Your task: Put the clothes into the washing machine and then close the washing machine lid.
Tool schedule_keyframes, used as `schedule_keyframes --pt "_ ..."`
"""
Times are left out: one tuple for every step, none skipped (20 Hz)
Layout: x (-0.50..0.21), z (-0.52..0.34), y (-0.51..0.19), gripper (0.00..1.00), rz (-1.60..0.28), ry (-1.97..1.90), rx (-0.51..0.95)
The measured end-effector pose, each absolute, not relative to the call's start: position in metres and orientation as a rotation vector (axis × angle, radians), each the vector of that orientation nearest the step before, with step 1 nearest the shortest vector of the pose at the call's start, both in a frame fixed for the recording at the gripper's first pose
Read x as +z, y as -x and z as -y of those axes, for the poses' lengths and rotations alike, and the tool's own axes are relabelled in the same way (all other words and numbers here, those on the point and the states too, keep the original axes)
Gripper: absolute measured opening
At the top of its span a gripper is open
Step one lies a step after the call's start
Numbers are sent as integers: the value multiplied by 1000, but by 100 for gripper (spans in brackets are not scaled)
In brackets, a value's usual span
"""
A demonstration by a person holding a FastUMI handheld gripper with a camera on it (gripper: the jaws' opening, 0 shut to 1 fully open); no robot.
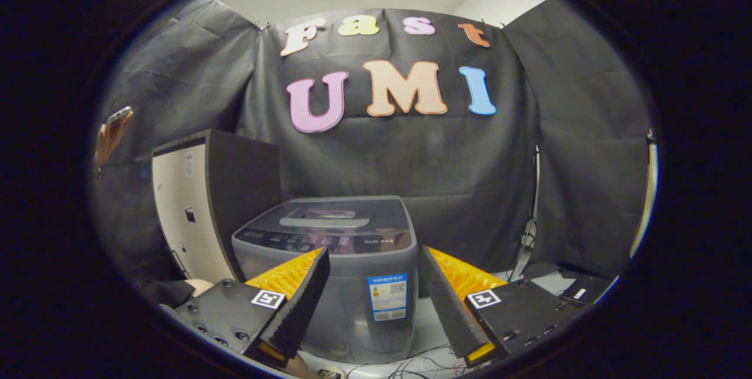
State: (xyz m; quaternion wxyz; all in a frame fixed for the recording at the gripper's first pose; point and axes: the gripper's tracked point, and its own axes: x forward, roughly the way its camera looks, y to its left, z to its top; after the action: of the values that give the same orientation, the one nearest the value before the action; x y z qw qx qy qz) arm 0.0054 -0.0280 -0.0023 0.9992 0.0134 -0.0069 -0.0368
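the gripper [371, 285] is spread wide and holds nothing, its fingers framing the washing machine [335, 267] just ahead, probably to line up an approach. the machine's lid [329, 220] lies flat and closed (so it likely needs lifting first). the clothes can't be made out.

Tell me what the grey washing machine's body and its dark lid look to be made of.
The small grey washing machine, just beyond the open, empty jaws of the gripper, has a body that looks like moulded plastic: smooth, rounded corners, dull satin sheen. Its dark closed lid looks like glossy tinted plastic or glass; pale reflections show on it, so which one stays open.
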Motion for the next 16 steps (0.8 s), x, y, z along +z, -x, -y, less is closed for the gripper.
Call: schedule_keyframes --pt "-2 29 -5 97 7 -12 -83" --pt "2 29 -4 96 10 3 -89" --pt "0 27 -4 96 5 0 -87" --pt "0 28 -4 96 7 1 -94" --pt "1 30 -3 96 9 -2 -105" --pt "0 31 -4 97 7 -2 -108" --pt "0 30 -4 97 5 0 -107" --pt "0 29 -3 97 3 0 -106" --pt "1 29 -3 97 4 0 -106" --pt "1 29 -3 97 7 0 -106" --pt "1 29 -4 97 4 0 -106" --pt "0 29 -4 97 3 0 -106" --pt "1 28 -4 97 3 0 -106" --pt "1 29 -4 97 3 0 -106" --pt "1 29 -4 97 4 0 -105" --pt "2 29 -4 97 3 0 -102"
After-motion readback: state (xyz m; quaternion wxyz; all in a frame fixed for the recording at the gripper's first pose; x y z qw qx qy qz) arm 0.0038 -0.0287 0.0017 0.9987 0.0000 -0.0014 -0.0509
